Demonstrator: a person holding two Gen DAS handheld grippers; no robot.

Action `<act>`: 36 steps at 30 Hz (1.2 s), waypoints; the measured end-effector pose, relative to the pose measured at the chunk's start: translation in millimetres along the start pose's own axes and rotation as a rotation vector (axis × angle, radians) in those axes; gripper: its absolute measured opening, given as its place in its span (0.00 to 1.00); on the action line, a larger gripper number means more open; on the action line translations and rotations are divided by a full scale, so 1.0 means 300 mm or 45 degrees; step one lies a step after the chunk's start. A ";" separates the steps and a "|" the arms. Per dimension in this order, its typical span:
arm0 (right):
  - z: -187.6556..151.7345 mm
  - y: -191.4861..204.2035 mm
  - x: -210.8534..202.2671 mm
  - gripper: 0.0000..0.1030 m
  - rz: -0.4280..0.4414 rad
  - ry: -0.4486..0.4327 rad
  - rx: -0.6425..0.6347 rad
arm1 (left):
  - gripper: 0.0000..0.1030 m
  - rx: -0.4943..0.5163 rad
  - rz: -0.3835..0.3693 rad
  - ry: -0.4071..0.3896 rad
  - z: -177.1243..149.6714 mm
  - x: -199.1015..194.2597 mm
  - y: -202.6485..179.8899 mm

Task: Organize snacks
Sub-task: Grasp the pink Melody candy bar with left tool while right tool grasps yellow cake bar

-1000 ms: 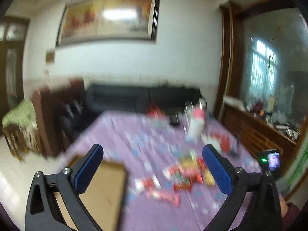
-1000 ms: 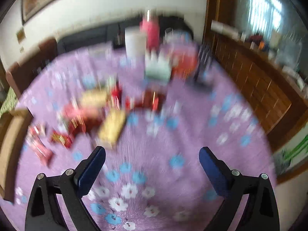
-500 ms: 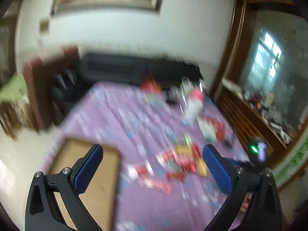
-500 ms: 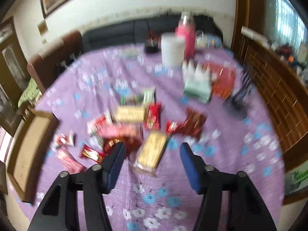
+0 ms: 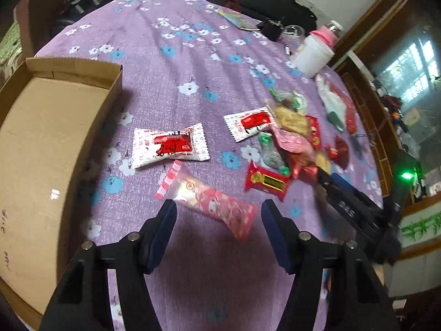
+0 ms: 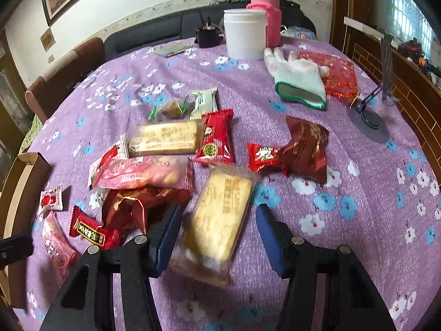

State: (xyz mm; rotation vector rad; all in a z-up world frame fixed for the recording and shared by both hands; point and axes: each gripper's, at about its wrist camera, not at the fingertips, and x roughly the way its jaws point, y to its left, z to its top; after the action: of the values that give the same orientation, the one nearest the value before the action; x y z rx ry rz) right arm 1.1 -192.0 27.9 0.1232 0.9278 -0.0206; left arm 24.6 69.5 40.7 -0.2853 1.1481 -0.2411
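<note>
My left gripper (image 5: 217, 215) points down at the purple flowered tablecloth (image 5: 179, 63). Its jaws are closing, with a pink snack packet (image 5: 215, 207) lying flat between them; the pads do not press on it. An open cardboard box (image 5: 41, 138) sits just left of it. My right gripper (image 6: 217, 220) hangs over a yellow cake packet (image 6: 220, 215), which lies between its closing jaws. The left pad is close beside the packet and the right pad stands apart from it. A heap of several wrapped snacks (image 6: 165, 151) lies just beyond.
Two white-and-red packets (image 5: 169, 144) lie between the box and the heap. At the back of the table stand a white jar (image 6: 245, 33) and a pink bottle (image 6: 266, 13). A glove (image 6: 297, 80), a red pouch (image 6: 336, 74) and a phone stand (image 6: 369, 115) are at the right.
Both grippers have come down toward the table and their jaws have narrowed. The left view tipped from the room to the tabletop. The right gripper moved in over the yellow packet.
</note>
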 end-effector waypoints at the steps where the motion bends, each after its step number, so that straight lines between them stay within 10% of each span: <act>1: -0.004 0.000 -0.001 0.43 -0.009 -0.014 -0.006 | 0.61 0.000 0.016 -0.009 0.008 0.006 -0.011; 7: -0.014 -0.058 -0.023 0.34 0.065 -0.009 0.072 | 0.58 0.097 0.176 -0.035 0.020 0.081 -0.068; 10: -0.018 -0.090 -0.033 0.34 0.123 0.005 0.115 | 0.14 0.159 0.176 0.001 0.001 0.114 -0.093; 11: -0.018 -0.104 -0.035 0.34 0.164 0.014 0.134 | 0.14 0.183 0.163 0.015 -0.005 0.122 -0.105; 18: -0.018 -0.170 -0.028 0.34 0.352 0.053 0.272 | 0.18 0.231 0.047 0.017 -0.072 0.031 -0.109; 23: -0.019 -0.155 -0.030 0.35 0.331 0.055 0.250 | 0.65 0.113 0.048 -0.034 -0.097 -0.023 -0.078; 34: -0.025 -0.111 -0.038 0.36 0.225 0.022 0.141 | 0.68 0.314 0.233 -0.039 -0.190 0.100 -0.225; 36: -0.027 -0.091 -0.037 0.41 0.202 0.022 0.099 | 0.53 0.351 0.291 -0.078 -0.195 0.102 -0.234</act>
State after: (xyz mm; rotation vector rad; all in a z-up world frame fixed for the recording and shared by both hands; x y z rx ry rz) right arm -13.9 -218.6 29.5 0.2689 0.9328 0.0914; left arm -20.0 -12.3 16.4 0.0819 1.0622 -0.1847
